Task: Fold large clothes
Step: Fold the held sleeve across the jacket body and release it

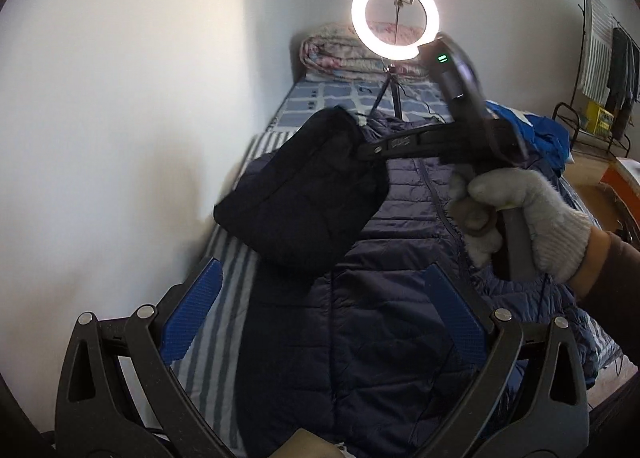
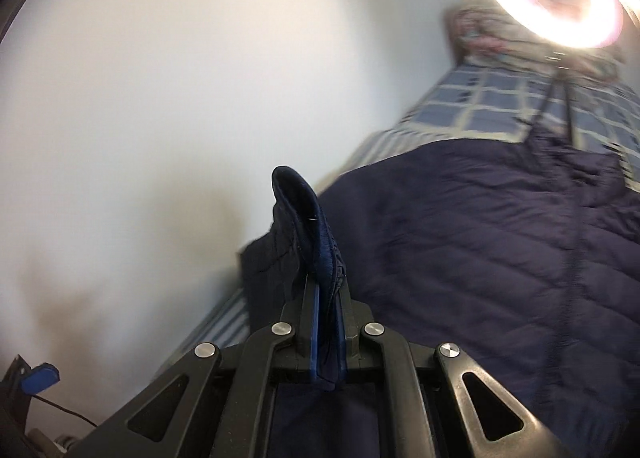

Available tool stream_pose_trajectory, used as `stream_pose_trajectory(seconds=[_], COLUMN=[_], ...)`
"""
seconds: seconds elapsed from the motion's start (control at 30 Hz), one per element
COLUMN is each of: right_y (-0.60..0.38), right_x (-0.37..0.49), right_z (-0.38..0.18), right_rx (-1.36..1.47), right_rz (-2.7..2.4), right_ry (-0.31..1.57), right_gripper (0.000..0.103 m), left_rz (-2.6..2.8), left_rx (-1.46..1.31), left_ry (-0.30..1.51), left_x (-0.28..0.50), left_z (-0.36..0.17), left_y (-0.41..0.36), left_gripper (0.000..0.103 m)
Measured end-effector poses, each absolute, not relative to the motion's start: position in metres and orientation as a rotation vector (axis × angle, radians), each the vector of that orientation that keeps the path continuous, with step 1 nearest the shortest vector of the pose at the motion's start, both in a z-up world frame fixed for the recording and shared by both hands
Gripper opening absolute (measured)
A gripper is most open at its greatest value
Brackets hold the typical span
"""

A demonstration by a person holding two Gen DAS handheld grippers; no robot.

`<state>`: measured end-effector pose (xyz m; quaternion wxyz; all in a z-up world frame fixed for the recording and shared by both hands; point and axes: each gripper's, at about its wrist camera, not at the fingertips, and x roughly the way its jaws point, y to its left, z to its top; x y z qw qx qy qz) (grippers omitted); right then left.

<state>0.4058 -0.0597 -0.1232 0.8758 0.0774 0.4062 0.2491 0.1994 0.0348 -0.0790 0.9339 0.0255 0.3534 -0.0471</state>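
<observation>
A navy quilted puffer jacket (image 1: pixel 400 278) lies spread on the bed, front up, zipper down its middle. My left gripper (image 1: pixel 320 318) is open and empty, held above the jacket's lower part, blue pads wide apart. My right gripper (image 1: pixel 370 150), held by a gloved hand, is shut on the jacket's left sleeve (image 1: pixel 304 194) and holds it lifted above the body. In the right wrist view the gripper (image 2: pixel 326 298) pinches the sleeve cuff (image 2: pixel 308 226) between its pads, with the jacket body (image 2: pixel 480 258) to the right.
The bed has a striped and checked blue sheet (image 1: pixel 224 338) against a white wall (image 1: pixel 120 98) on the left. A ring light on a tripod (image 1: pixel 394 16) stands at the bed's far end before a folded quilt (image 1: pixel 340 54). A blue garment (image 1: pixel 536 130) lies at right; a clothes rack (image 1: pixel 600 58) stands beyond.
</observation>
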Motion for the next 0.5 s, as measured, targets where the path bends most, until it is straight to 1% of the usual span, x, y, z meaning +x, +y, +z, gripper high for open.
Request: stream_pose_trajectory(seconds=[0.1,0.23,0.5], right_y=[-0.099,-0.136,-0.214], right_x=[0.419,0.436,0.44], right_z=[-0.128,-0.141,-0.152], right_rx=[0.192,0.194,0.237], right_rz=[0.444,0.353,0.196], right_ry=[0.842,0.828,0.788], right_gripper=[0.004,0.004,0.004], left_rz=[-0.113,-0.122,-0.096], left_rx=[0.034,0.031,0.047], left_ry=[0.776,0.809,0.797], left_x=[0.221,0.228,0.239], left_z=[-0.093,-0.105,-0.107], left_y=[0.033,0.029,0.029], left_gripper=[0.103,0.103,0.103])
